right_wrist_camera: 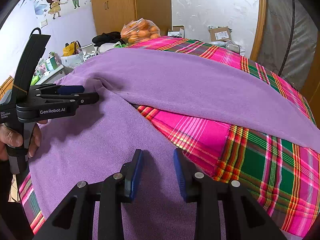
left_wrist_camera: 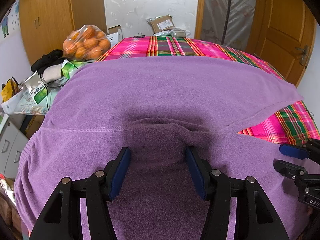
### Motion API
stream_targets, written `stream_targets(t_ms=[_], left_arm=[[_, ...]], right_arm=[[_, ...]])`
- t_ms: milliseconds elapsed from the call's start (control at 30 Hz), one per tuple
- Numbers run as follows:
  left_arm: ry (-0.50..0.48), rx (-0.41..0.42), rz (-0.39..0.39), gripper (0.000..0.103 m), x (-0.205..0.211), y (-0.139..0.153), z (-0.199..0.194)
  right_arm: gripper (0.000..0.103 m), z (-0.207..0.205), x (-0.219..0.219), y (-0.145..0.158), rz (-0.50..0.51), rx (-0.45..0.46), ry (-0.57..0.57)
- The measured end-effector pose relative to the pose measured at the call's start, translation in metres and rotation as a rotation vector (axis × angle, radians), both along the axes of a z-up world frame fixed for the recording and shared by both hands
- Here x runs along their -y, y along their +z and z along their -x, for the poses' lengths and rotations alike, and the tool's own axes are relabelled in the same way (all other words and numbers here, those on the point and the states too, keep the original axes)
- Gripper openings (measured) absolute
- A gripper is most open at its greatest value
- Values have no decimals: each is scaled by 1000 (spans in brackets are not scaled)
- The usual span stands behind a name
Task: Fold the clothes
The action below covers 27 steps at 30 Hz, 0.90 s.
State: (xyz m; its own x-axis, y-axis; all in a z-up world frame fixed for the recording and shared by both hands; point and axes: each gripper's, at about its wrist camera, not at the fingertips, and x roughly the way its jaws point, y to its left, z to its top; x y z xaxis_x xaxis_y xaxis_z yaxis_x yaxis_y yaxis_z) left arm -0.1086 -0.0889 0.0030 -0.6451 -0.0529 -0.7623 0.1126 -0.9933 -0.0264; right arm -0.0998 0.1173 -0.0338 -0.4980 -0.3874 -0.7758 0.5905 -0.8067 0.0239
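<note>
Purple fleece trousers [left_wrist_camera: 160, 92] lie spread on a table covered with a pink and green plaid cloth [left_wrist_camera: 172, 47]. My left gripper [left_wrist_camera: 158, 156] stands wide open just over the crotch, where the fabric puckers into a small fold [left_wrist_camera: 160, 123]; nothing is pinched. My right gripper [right_wrist_camera: 158, 154] is open over the near leg [right_wrist_camera: 100, 144], close to its edge beside the plaid cloth [right_wrist_camera: 200, 136]. The far leg [right_wrist_camera: 200, 84] runs off to the right. Each gripper shows in the other's view: the right gripper [left_wrist_camera: 280, 158], and the left gripper [right_wrist_camera: 91, 94], held by a hand [right_wrist_camera: 12, 138].
A bag of oranges [left_wrist_camera: 86, 44] and dark clothes [left_wrist_camera: 50, 60] sit at the table's far left, next to a side table with boxes [left_wrist_camera: 34, 92]. A binder clip [left_wrist_camera: 139, 35] holds the cloth's far edge. Parcels [left_wrist_camera: 162, 23] lie behind. A wooden door [left_wrist_camera: 284, 30] stands at the right.
</note>
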Motion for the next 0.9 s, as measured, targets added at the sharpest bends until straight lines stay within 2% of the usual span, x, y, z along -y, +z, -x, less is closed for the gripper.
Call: stream_targets(t_ms=[333, 567, 667, 900], left_arm=[[-1, 0, -2, 60, 0, -1, 1], [-4, -8, -65, 60, 13, 2, -7], [25, -17, -46, 60, 26, 8, -12], [116, -66, -49, 60, 72, 33, -6]], right_arm=[[32, -3, 2, 0, -14, -9, 0], [32, -1, 0, 2, 4, 10, -3], [32, 1, -3, 7, -2, 11, -6], [33, 25, -9, 36, -26, -62, -1]])
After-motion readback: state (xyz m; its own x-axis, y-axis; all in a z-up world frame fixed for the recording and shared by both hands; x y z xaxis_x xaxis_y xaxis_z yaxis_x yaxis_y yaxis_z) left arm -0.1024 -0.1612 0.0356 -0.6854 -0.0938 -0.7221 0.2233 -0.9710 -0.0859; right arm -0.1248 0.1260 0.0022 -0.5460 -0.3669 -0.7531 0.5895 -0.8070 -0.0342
